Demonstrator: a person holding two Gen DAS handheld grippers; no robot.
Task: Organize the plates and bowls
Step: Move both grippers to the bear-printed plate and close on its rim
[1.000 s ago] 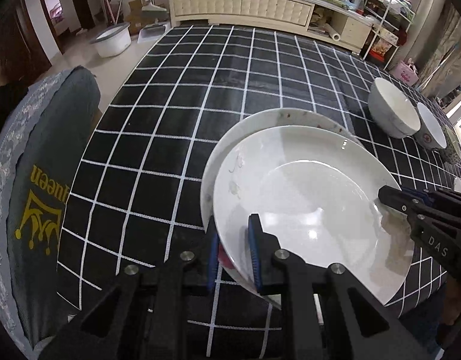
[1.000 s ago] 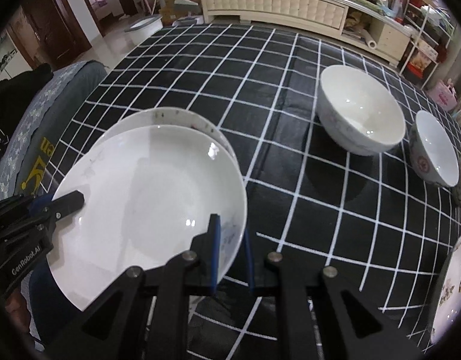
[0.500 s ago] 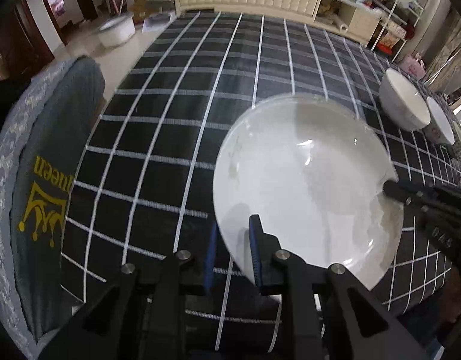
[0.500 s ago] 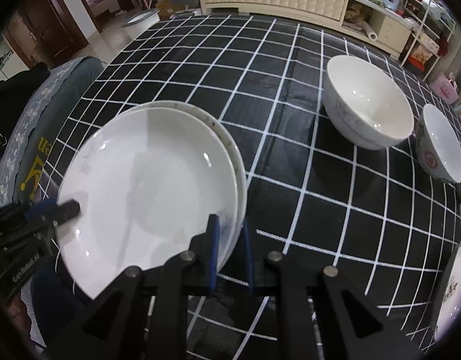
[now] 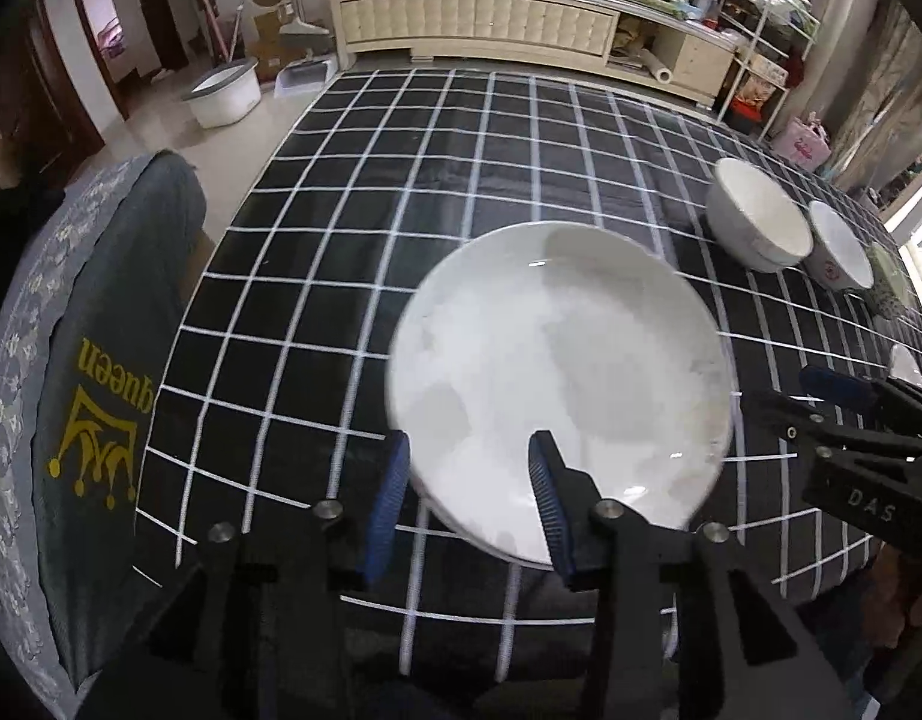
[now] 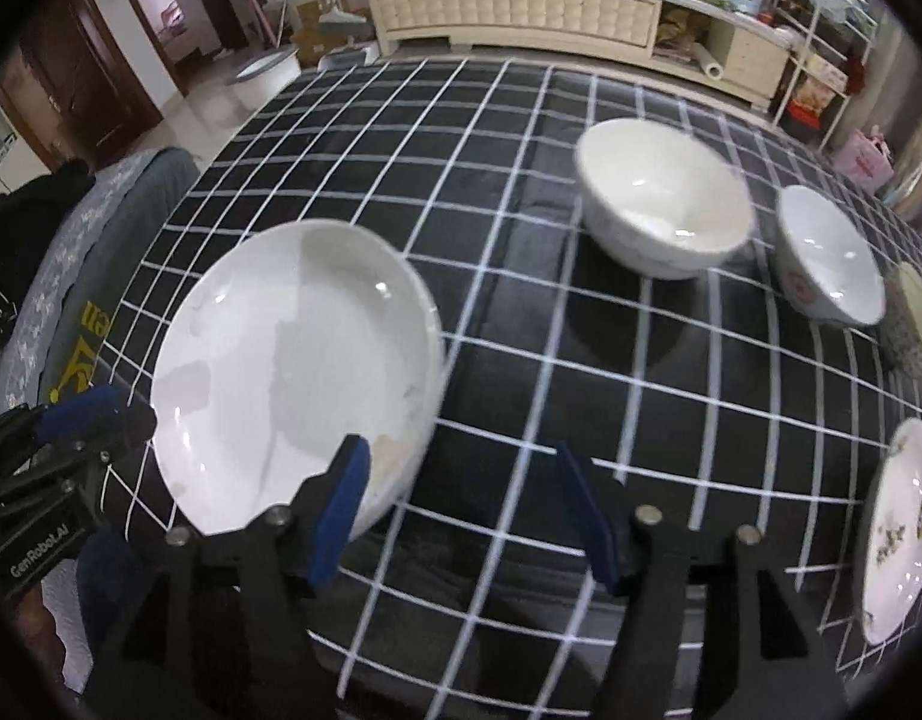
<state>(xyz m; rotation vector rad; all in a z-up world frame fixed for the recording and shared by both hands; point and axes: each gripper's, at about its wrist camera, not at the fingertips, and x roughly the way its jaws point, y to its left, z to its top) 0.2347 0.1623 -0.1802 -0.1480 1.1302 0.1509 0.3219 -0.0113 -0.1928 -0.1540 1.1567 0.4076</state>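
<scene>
A white plate (image 5: 556, 378) lies stacked on a second white plate on the black checked tablecloth (image 5: 353, 228); only the top one shows clearly. It also shows in the right wrist view (image 6: 293, 372). My left gripper (image 5: 469, 498) is open, its jaws straddling the plate's near rim. My right gripper (image 6: 466, 510) is open, just right of the plate stack. A large white bowl (image 6: 661, 204) and a smaller white bowl (image 6: 829, 255) stand further back on the right.
A flowered plate (image 6: 901, 531) lies at the table's right edge, and another dish (image 6: 919, 312) is partly visible beyond the small bowl. A chair with a grey cover (image 5: 95, 360) stands at the table's left. A cream sideboard (image 5: 478, 18) is behind the table.
Both grippers opened and let go of the plate, which now rests on the lower plate. Both grippers have drawn back slightly.
</scene>
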